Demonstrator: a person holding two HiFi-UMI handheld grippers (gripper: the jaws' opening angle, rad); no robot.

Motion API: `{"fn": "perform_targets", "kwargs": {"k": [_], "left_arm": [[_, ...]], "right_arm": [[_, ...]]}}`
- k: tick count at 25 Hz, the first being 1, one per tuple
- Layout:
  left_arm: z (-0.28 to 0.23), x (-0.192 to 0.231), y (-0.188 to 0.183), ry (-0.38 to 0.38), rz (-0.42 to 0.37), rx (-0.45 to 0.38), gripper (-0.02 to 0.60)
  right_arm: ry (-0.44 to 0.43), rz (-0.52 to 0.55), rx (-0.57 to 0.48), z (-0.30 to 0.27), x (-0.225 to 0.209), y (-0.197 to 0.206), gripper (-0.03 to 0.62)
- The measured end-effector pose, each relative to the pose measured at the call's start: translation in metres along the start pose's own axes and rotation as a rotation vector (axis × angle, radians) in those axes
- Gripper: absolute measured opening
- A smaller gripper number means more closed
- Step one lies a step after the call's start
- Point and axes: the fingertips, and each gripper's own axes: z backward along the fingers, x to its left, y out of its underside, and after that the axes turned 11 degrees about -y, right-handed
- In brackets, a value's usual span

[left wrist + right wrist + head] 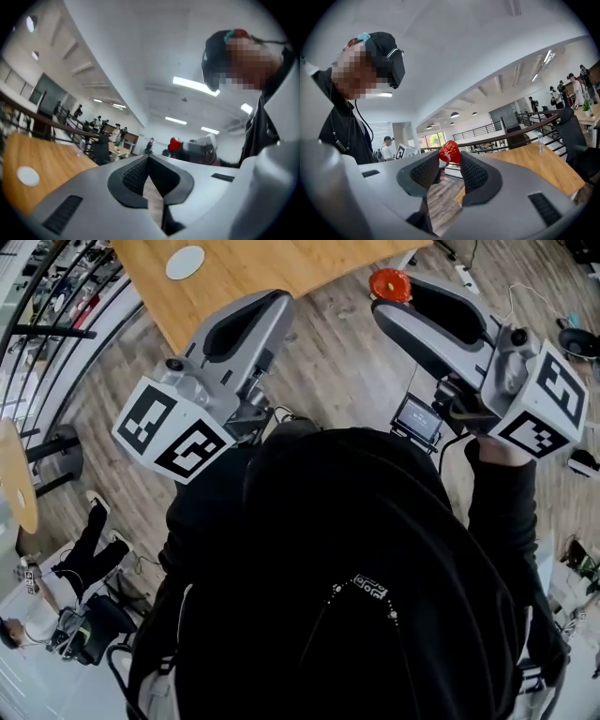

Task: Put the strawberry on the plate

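Note:
A red strawberry is pinched at the tips of my right gripper, which is held up at the right, off the table's near edge. In the right gripper view the strawberry sits between the two ribbed pads, and the gripper is shut on it. A small white plate lies on the wooden table at the upper left. My left gripper points toward the table with its jaws together and nothing in them. The left gripper view shows the plate at lower left and the strawberry in the distance.
The person's black top fills the lower head view. A small screen sits below the right gripper. Wood-plank floor lies beside the table, a railing runs at far left, and cables and gear lie on the floor at right.

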Motion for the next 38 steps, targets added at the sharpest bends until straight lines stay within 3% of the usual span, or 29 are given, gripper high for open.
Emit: {"fn": "perform_targets", "kwargs": {"k": [2,3,5,10,15,21,28,32,38], "left_arm": [[0.011,0.029,-0.006,-0.084,-0.156,0.023,0.005],[0.016,0.050,-0.011,-0.113,-0.175,0.027,0.005],[0.024,0.102,-0.024,-0.148,-0.097,0.019,0.005],[0.050,0.194,-0.036,-0.190,-0.036,0.021,0.005],[0.085,0.256,-0.044,-0.253,-0.040,0.006,0.005],[0.106,0.277,-0.041,-0.289,-0.004,-0.023,0.005],[0.114,0.299,-0.068,-0.339,-0.015,-0.067,0.005],[0.126,0.330,-0.071,-0.403,-0.002,-0.090,0.005],[0.121,0.357,-0.083,-0.436,0.024,-0.120,0.005]], "right_arm": [[-0.019,-0.005,0.001,-0.034,-0.003,-0.009,0.152],[-0.037,-0.006,0.012,-0.057,-0.009,-0.013,0.152],[-0.068,0.005,0.044,-0.105,-0.023,-0.023,0.152],[-0.070,0.040,0.067,-0.188,-0.040,-0.034,0.152],[-0.113,0.038,0.105,-0.258,-0.038,-0.034,0.152],[-0.140,0.012,0.165,-0.304,-0.035,-0.029,0.152],[-0.127,0.013,0.166,-0.346,-0.061,-0.030,0.152],[-0.180,0.019,0.162,-0.378,-0.076,-0.026,0.152],[-0.236,0.005,0.143,-0.403,-0.108,-0.031,0.152]]}}
